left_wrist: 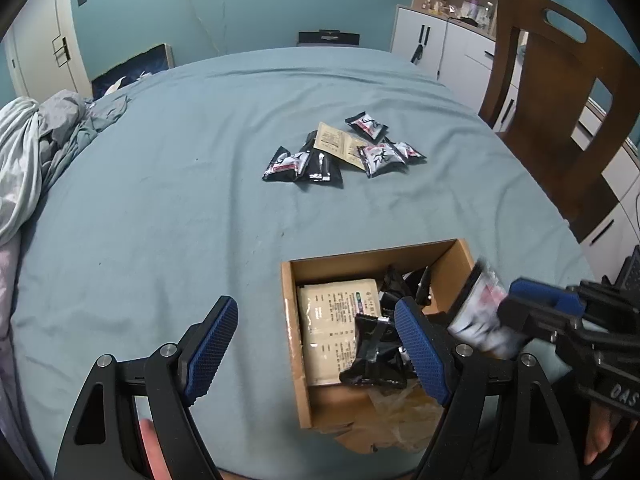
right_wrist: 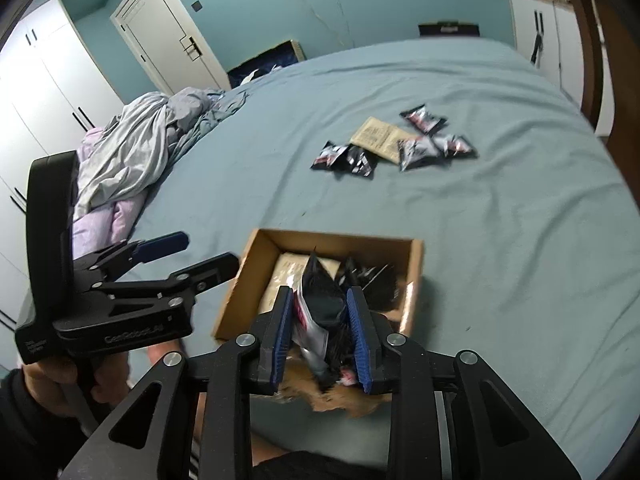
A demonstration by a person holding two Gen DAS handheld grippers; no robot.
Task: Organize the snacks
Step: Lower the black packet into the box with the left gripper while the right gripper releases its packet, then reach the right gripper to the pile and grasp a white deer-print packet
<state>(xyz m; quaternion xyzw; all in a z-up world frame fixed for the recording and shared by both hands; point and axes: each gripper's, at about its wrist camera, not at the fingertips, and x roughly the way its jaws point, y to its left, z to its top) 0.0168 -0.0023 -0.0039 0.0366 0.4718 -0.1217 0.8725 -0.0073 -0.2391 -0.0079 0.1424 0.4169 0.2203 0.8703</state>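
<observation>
An open cardboard box [left_wrist: 289, 320] [right_wrist: 248, 264] sits on the blue bed near me. It holds a beige packet [left_wrist: 332, 320] and several black snack packets [left_wrist: 376, 356]. My right gripper [right_wrist: 322, 312] [left_wrist: 516, 312] is shut on a black-and-white snack packet [right_wrist: 316, 316] [left_wrist: 480, 312] above the box's near edge. My left gripper [left_wrist: 316, 340] [right_wrist: 204, 250] is open and empty, over the box's left side. A pile of black snack packets [left_wrist: 376, 156] [right_wrist: 416, 148] and a beige packet [left_wrist: 336, 142] [right_wrist: 376, 138] lies farther out on the bed.
Crumpled bedding [left_wrist: 36, 148] [right_wrist: 132, 152] is heaped at the left. A wooden chair [left_wrist: 560, 100] stands at the bed's right side, with white cabinets [left_wrist: 440, 44] behind it. Bare blue sheet [left_wrist: 160, 208] spreads left of the box.
</observation>
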